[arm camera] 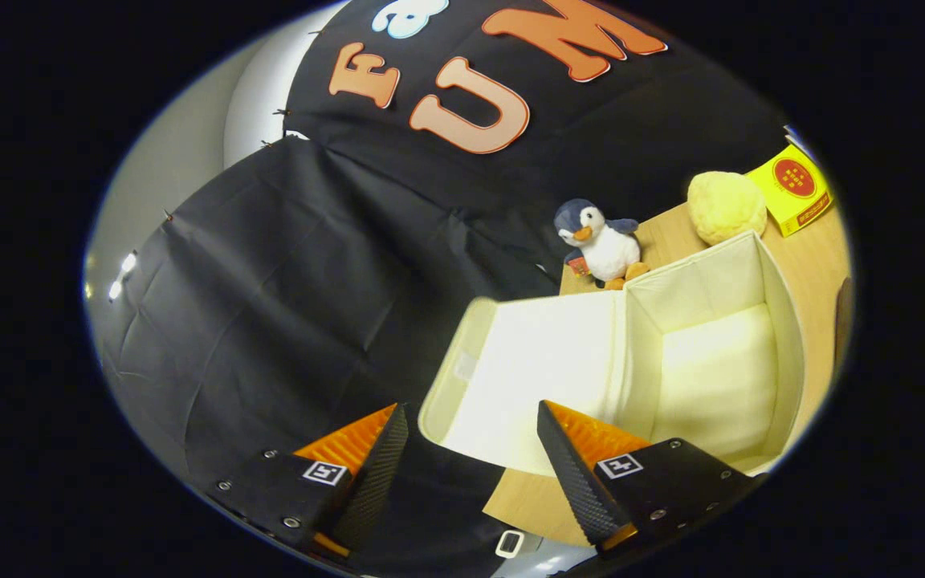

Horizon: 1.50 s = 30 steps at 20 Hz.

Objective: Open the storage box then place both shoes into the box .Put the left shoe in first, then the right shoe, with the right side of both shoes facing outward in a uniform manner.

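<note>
Gripper (470,429) gapes empty before open storage box (784,337), its near corner hidden.

Penguin (597,241) behind box (784,353) (open) — fingers (470,417) apart.

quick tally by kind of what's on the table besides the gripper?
Storage box, open, lid folded out: 1
Penguin plush: 1
Yellow fluffy ball: 1
Yellow carton: 1
Total: 4
Gripper is open, with nothing between its fingers, just short of the lid.
</note>
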### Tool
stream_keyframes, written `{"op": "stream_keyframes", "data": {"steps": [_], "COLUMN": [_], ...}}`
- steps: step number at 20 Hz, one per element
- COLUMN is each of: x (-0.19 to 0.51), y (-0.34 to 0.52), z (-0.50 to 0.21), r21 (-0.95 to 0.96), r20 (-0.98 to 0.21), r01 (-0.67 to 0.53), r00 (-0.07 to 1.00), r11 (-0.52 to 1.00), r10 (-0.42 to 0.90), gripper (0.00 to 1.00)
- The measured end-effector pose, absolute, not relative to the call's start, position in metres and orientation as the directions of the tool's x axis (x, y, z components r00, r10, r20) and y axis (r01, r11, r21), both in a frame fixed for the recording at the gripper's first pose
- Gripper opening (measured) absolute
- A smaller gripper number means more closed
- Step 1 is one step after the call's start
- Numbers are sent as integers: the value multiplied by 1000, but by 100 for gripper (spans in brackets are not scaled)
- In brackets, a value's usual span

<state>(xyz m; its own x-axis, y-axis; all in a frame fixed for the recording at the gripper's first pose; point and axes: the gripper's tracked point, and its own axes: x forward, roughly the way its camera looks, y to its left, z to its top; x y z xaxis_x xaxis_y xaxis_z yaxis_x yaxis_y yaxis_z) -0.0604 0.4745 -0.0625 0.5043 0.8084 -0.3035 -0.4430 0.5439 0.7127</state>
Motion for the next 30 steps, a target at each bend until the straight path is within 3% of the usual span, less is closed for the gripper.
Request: {"op": "stream_keyframes", "data": {"steps": [7, 15, 25, 30], "x": [-17, 1, -2, -2], "y": [349, 188, 68, 58], "z": [-91, -134, -216, -254], "r21": [596, 282, 56, 16], "r20": [-368, -445, -539, -593], "r01": [-324, -160, -2, -6], "r00": [703, 852, 842, 805], "r11": [735, 946, 998, 1000], "r10": [608, 277, 32, 14], "gripper": [98, 98, 98, 96]}}
